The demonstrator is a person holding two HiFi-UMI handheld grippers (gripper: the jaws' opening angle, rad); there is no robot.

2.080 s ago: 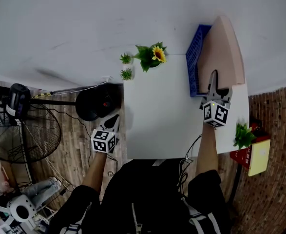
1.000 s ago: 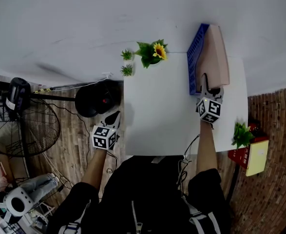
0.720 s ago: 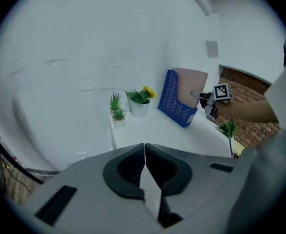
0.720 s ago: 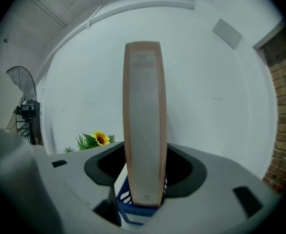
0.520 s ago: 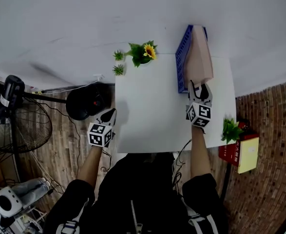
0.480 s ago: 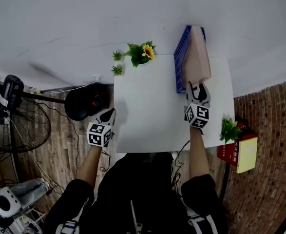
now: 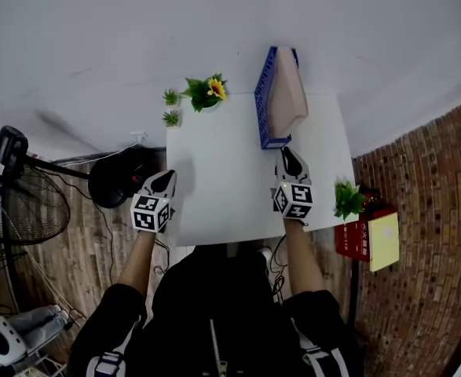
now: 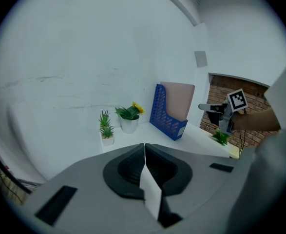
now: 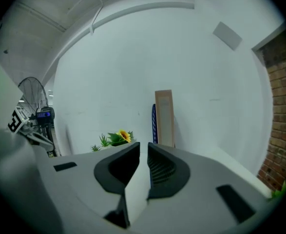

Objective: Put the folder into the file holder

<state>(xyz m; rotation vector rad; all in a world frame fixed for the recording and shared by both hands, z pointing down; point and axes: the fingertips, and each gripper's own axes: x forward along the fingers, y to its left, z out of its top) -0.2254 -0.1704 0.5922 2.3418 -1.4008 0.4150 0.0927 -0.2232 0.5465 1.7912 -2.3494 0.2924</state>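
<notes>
Movement-wise: left gripper [image 7: 166, 177] idles pinched shut, empty, by the white square table's [image 7: 222, 187] left edge. Far right, the blue slotted plastic file holder [image 7: 265, 108] holds the tan cardboard folder [image 7: 287, 100] upright. The right gripper [image 7: 290, 154] has backed away, jaws just narrowed, empty. A stray bump could topple it.

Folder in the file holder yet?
Yes, the pinkish-tan cardboard folder stands upright inside the blue perforated plastic file holder on the white table.
</notes>
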